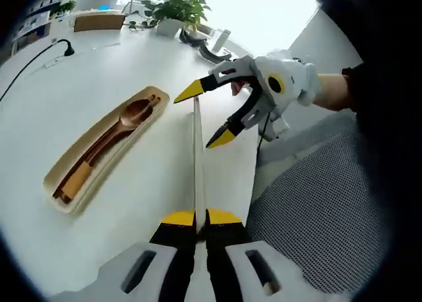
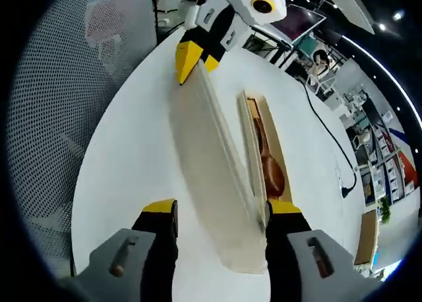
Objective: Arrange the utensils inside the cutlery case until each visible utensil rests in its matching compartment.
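Observation:
A cream cutlery case [image 1: 62, 190] lies open on the white table, with a wooden spoon [image 1: 132, 114] and other slim wooden pieces inside. My left gripper [image 1: 196, 217] is shut on one end of a long cream lid [image 1: 196, 157], seen edge-on and held above the table. My right gripper [image 1: 204, 115] stands open around the lid's far end. In the right gripper view the lid [image 2: 211, 163] runs flat between the wide-apart jaws of the right gripper [image 2: 223, 210], and the left gripper [image 2: 194, 58] pinches its far end. The case [image 2: 254, 130] with the spoon [image 2: 271, 173] lies just right of the lid.
A potted plant [image 1: 175, 8], a wooden box [image 1: 99, 20] and a black cable [image 1: 39, 55] sit at the table's far side. The table edge [image 1: 254, 177] runs close on the right, with a mesh chair [image 1: 316, 210] beyond it. A person's hand holds the right gripper.

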`<state>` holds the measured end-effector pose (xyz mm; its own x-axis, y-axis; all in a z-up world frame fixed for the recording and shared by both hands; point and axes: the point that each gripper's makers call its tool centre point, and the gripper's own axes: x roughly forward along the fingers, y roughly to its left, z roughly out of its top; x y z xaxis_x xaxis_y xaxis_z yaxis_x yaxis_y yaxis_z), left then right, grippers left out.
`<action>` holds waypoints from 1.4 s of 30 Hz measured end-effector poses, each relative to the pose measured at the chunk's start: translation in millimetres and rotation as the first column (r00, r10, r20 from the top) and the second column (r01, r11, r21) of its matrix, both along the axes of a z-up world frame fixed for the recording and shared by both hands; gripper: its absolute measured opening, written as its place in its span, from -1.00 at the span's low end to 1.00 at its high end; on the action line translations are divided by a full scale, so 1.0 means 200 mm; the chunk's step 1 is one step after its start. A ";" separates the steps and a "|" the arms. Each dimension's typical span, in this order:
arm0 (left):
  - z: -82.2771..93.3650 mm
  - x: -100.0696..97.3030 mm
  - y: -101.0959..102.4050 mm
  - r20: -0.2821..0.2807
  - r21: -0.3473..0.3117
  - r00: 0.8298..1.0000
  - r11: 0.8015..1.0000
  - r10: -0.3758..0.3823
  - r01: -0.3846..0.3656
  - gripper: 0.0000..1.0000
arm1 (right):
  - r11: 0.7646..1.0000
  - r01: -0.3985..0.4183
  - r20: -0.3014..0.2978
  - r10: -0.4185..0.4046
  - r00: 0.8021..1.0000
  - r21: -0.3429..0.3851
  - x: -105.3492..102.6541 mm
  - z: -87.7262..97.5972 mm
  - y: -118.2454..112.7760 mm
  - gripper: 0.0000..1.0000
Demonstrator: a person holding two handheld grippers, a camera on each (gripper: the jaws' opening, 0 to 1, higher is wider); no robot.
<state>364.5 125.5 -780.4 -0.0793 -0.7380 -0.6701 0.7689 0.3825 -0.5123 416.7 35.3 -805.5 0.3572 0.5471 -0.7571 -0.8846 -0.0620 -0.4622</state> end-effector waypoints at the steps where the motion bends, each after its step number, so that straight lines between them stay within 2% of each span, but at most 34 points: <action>1: 0.01 -0.01 -0.01 -0.029 -0.019 1.000 1.000 0.010 -0.011 -0.93 | 1.000 -0.009 0.014 0.009 1.000 -0.005 0.00 0.00 0.01 0.10; 4: 0.04 -0.01 -0.03 -0.075 -0.053 0.997 0.998 0.035 -0.039 -0.93 | 0.997 -0.062 0.099 0.066 0.993 -0.034 0.01 0.02 0.03 0.03; 8: 0.07 -0.03 -0.06 -0.207 -0.086 0.975 0.991 0.082 -0.102 -0.93 | 0.996 -0.083 0.096 0.086 0.992 -0.031 -0.02 0.01 0.06 0.04; 9: 0.07 -0.03 -0.06 -0.222 -0.093 0.971 0.989 0.089 -0.111 -0.93 | 0.994 -0.103 0.096 0.106 0.990 -0.038 -0.03 0.01 0.07 0.06; 10: 0.08 -0.05 -0.06 -0.269 -0.100 0.959 0.988 0.091 -0.122 -0.93 | 0.994 -0.100 0.088 0.102 0.991 -0.033 -0.03 0.01 0.07 0.06; 12: 0.10 -0.06 -0.07 -0.321 -0.116 0.942 0.983 0.099 -0.142 -0.93 | 0.993 -0.115 0.066 0.117 0.991 -0.028 -0.05 0.01 0.09 0.07; 13: 0.10 -0.06 -0.07 -0.325 -0.120 0.940 0.982 0.101 -0.147 -0.93 | 0.992 -0.122 0.074 0.124 0.989 -0.033 -0.05 0.01 0.09 0.07; 17: 0.12 -0.09 -0.08 -0.424 -0.135 0.899 0.974 0.107 -0.180 -0.93 | 0.984 -0.160 0.106 0.167 0.980 -0.076 -0.06 0.01 0.09 -0.01; 18: 0.13 -0.10 -0.08 -0.462 -0.136 0.880 0.972 0.110 -0.193 -0.93 | 0.983 -0.164 0.106 0.172 0.979 -0.080 -0.06 0.00 0.09 0.00; 20: 0.14 -0.11 -0.08 -0.509 -0.140 0.854 0.968 0.109 -0.207 -0.93 | 0.983 -0.171 0.096 0.177 0.980 -0.071 -0.08 0.00 0.10 0.01; 21: 0.16 -0.12 -0.08 -0.546 -0.145 0.832 0.966 0.103 -0.214 -0.93 | 0.983 -0.170 0.093 0.176 0.980 -0.071 -0.08 0.00 0.10 0.01; 28: 0.17 -0.10 -0.05 -0.579 -0.152 0.806 0.956 0.121 -0.253 -0.93 | 0.973 -0.208 0.074 0.216 0.974 -0.099 -0.12 0.02 0.10 -0.11; 29: 0.19 -0.11 -0.05 -0.600 -0.160 0.793 0.955 0.108 -0.251 -0.93 | 0.974 -0.208 0.043 0.212 0.976 -0.084 -0.14 0.03 0.10 -0.10; 30: 0.20 -0.11 -0.05 -0.609 -0.166 0.787 0.953 0.102 -0.252 -0.92 | 0.975 -0.209 0.021 0.211 0.977 -0.076 -0.15 0.04 0.10 -0.09; 31: 0.22 -0.12 -0.05 -0.621 -0.169 0.779 0.954 0.091 -0.246 -0.92 | 0.975 -0.212 0.018 0.214 0.977 -0.073 -0.15 0.05 0.11 -0.11; 32: 0.22 -0.12 -0.05 -0.619 -0.169 0.780 0.955 0.090 -0.244 -0.92 | 0.974 -0.217 -0.007 0.217 0.976 -0.072 -0.16 0.05 0.11 -0.12; 34: 0.23 -0.14 -0.05 -0.639 -0.178 0.766 0.955 0.070 -0.236 -0.92 | 0.973 -0.224 -0.055 0.221 0.974 -0.061 -0.19 0.05 0.11 -0.13; 40: 0.24 -0.17 -0.04 -0.658 -0.185 0.751 0.956 0.051 -0.227 -0.92 | 0.972 -0.224 -0.100 0.217 0.971 -0.064 -0.22 0.04 0.12 -0.15; 41: 0.23 -0.16 -0.04 -0.640 -0.180 0.766 0.958 0.060 -0.226 -0.92 | 0.975 -0.209 -0.116 0.200 0.973 -0.075 -0.23 0.04 0.12 -0.15; 42: 0.20 -0.12 -0.04 -0.594 -0.182 0.799 0.951 0.097 -0.251 -0.92 | 0.981 -0.172 -0.110 0.162 0.981 -0.094 -0.21 0.03 0.10 -0.16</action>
